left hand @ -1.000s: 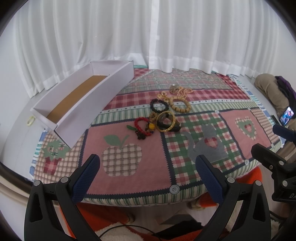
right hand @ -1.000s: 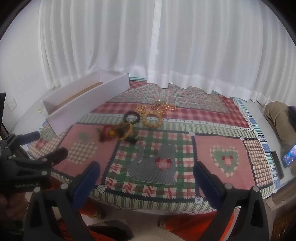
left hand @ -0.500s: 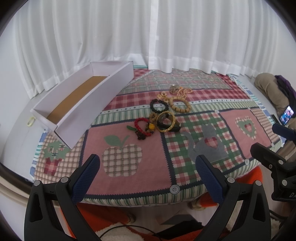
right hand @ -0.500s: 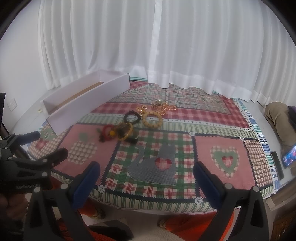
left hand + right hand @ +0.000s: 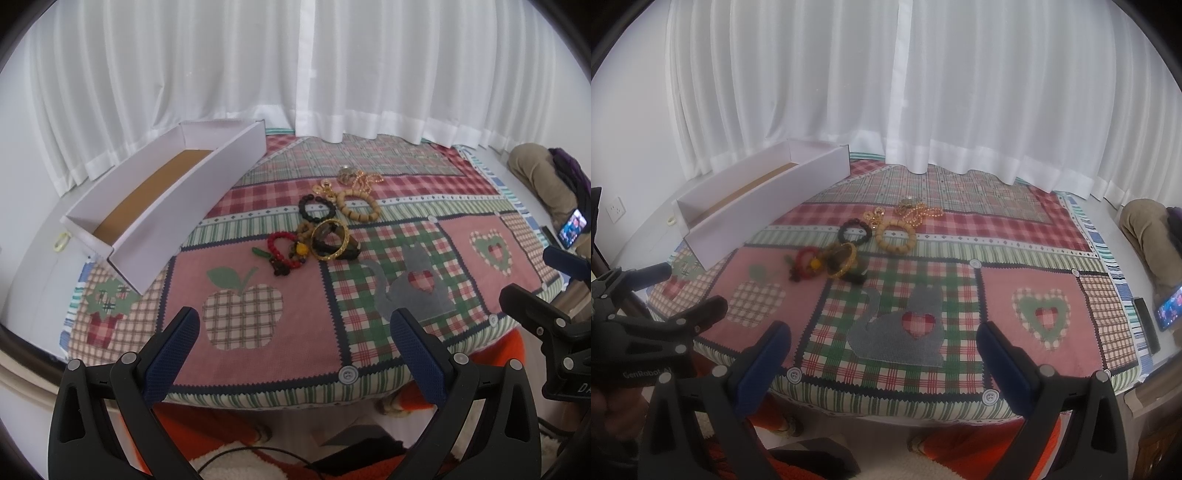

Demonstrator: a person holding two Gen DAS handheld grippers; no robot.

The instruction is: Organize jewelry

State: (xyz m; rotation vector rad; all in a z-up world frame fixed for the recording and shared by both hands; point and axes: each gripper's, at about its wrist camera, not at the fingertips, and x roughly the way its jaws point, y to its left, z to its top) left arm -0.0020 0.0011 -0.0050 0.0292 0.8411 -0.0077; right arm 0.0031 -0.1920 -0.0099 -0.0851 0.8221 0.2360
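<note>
We find both claws released and empty at the surface's near edge: left claw, right claw. The jewelry pile lies mid-surface, ahead of both. The white box runs lengthwise along the left edge, nearer our left claw.

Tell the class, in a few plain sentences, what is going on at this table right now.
A person holds two pairs of tongs, the left tongs and right tongs, both open and empty, short of the patchwork-covered table. A heap of bracelets and chains lies mid-table, none yet touched. The long white box at the left holds nothing visible, so sorting has not begun.
</note>
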